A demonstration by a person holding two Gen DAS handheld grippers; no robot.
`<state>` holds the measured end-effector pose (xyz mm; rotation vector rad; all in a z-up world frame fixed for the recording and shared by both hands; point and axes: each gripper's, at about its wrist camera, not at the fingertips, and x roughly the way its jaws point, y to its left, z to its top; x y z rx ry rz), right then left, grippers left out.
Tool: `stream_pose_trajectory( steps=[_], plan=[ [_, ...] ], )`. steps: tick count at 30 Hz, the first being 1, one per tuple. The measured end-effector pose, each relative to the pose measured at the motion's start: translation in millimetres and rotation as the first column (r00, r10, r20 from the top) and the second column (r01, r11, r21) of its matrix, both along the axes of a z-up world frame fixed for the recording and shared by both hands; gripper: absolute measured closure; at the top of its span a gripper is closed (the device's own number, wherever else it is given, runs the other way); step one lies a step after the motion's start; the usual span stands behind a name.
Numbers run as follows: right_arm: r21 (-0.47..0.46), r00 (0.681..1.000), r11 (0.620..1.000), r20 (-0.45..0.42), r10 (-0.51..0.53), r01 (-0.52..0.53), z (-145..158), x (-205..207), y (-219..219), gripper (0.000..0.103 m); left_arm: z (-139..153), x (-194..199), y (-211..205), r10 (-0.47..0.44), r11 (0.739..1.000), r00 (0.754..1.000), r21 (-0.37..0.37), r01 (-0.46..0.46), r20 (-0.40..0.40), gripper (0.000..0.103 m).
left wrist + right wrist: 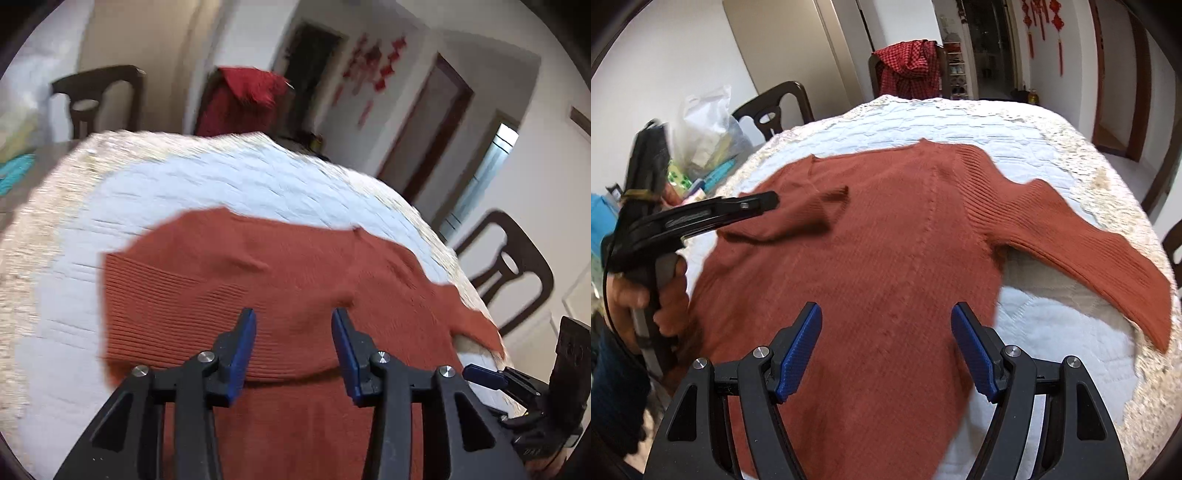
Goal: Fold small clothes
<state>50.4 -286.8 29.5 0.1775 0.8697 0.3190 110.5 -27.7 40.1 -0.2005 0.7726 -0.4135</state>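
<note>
On the quilted counter (1015, 140) the rust sweater (871, 251) lay flat; my left gripper (293, 347) and right gripper (886, 347) hung half-open, empty. That folded-in sleeve (812, 210) looked loose and risked springing back.

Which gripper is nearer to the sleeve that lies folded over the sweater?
Left. The left gripper is right beside the folded sleeve, jaws open. The right gripper hovers open over the sweater body, nearer the hem.

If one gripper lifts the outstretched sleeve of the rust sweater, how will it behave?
Likely floppy: the sleeve already drapes limply over the table edge. The ribbed knit probably grips well and may stretch. The sweater body should drag rather than slide freely on the quilted cover.
</note>
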Motion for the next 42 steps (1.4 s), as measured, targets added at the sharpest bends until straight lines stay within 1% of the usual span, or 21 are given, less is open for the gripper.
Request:
stream_pose_trajectory(
  steps=[1,3,7,9,11,12,16,18,19,20,21,23,25,27,30,31,33,34,36,38,42],
  plan=[
    [0.014,1.0,1.0,-0.001,0.007,-0.007,0.7,4.0,2.0,0.031,2.0,0.2,9.2,0.03,0.999,1.0,0.01,-0.03,0.004,0.058],
    [0.035,1.0,0.999,-0.005,0.024,-0.024,2.9,13.6,8.3,0.038,0.9,5.6,23.3,0.088,0.995,0.996,0.051,-0.088,0.003,0.058],
    [0.059,0.998,0.997,-0.027,0.059,-0.058,3.7,44.6,26.9,0.055,-9.3,13.5,44.7,0.165,0.982,0.986,0.099,-0.163,-0.013,0.058],
    [0.071,0.996,0.995,-0.052,0.071,-0.067,0.1,60.0,36.0,0.056,-14.6,13.4,51.8,0.18,0.978,0.983,0.109,-0.178,-0.015,0.058],
    [0.087,0.993,0.993,-0.08,0.088,-0.081,-5.3,75.4,45.5,0.061,-20.6,12.6,54.7,0.178,0.979,0.984,0.102,-0.174,-0.026,0.058],
    [0.092,0.99,0.992,-0.096,0.101,-0.092,-9.7,83.7,52.4,0.062,-21.9,12.0,54.2,0.173,0.98,0.984,0.099,-0.17,-0.028,0.058],
    [0.093,0.98,0.99,-0.155,0.123,-0.109,-26.6,100.5,69.6,0.07,-29.3,13.7,53.1,0.156,0.982,0.988,0.108,-0.152,-0.023,0.058],
    [0.084,0.983,0.991,-0.142,0.114,-0.103,-23.4,99.0,69.4,0.079,-31.5,15.0,52.0,0.151,0.984,0.988,0.103,-0.148,-0.026,0.058],
    [0.095,0.983,0.99,-0.143,0.113,-0.1,-22.4,100.0,69.2,0.092,-32.1,16.2,54.9,0.15,0.984,0.988,0.101,-0.147,-0.027,0.058],
    [0.107,0.982,0.989,-0.144,0.118,-0.104,-21.8,101.5,68.2,0.097,-31.9,17.2,55.7,0.149,0.984,0.988,0.099,-0.146,-0.029,0.058],
    [0.111,0.983,0.988,-0.137,0.121,-0.106,-19.5,101.3,67.1,0.097,-30.5,17.7,54.8,0.145,0.985,0.989,0.096,-0.142,-0.029,0.058],
    [0.115,0.989,0.988,-0.089,0.116,-0.106,-8.7,97.4,61.8,0.097,-28.8,16.0,56.3,0.135,0.987,0.991,0.089,-0.132,-0.02,0.058],
    [0.121,0.993,0.989,-0.061,0.099,-0.091,-2.0,98.8,54.7,0.097,-28.0,16.3,55.7,0.118,0.99,0.993,0.084,-0.117,-0.014,0.058],
    [0.118,0.996,0.991,-0.051,0.075,-0.069,-0.1,102.8,45.7,0.097,-30.8,17.5,52.3,0.106,0.991,0.994,0.089,-0.104,-0.019,0.058],
    [0.104,0.992,0.992,-0.098,0.084,-0.074,-12.4,114.5,41.0,0.097,-35.6,21.1,48.3,0.096,0.991,0.995,0.099,-0.092,-0.041,0.058],
    [0.098,0.988,0.993,-0.131,0.076,-0.063,-18.7,117.0,38.1,0.094,-34.9,19.5,47.0,0.096,0.991,0.995,0.1,-0.092,-0.038,0.058],
    [0.096,0.988,0.994,-0.141,0.064,-0.051,-20.4,115.3,35.2,0.091,-28.5,18.0,49.1,0.09,0.993,0.996,0.083,-0.088,-0.027,0.058],
    [0.093,0.991,0.995,-0.123,0.057,-0.046,-16.7,112.1,33.9,0.088,-25.7,17.7,49.5,0.092,0.993,0.996,0.08,-0.09,-0.018,0.058],
    [0.084,0.996,0.996,-0.082,0.039,-0.032,-7.6,108.1,31.7,0.087,-20.7,20.4,49.6,0.098,0.991,0.995,0.092,-0.098,0.002,0.058],
    [0.104,0.999,0.994,-0.043,0.028,-0.024,1.8,107.8,28.7,0.087,-19.3,27.0,47.4,0.097,0.99,0.995,0.1,-0.097,0.001,0.058],
    [0.098,0.998,0.994,-0.03,0.047,-0.044,3.4,120.1,40.2,0.087,-32.2,45.3,41.4,0.087,0.989,0.996,0.125,-0.082,-0.032,0.058]
  ],
)
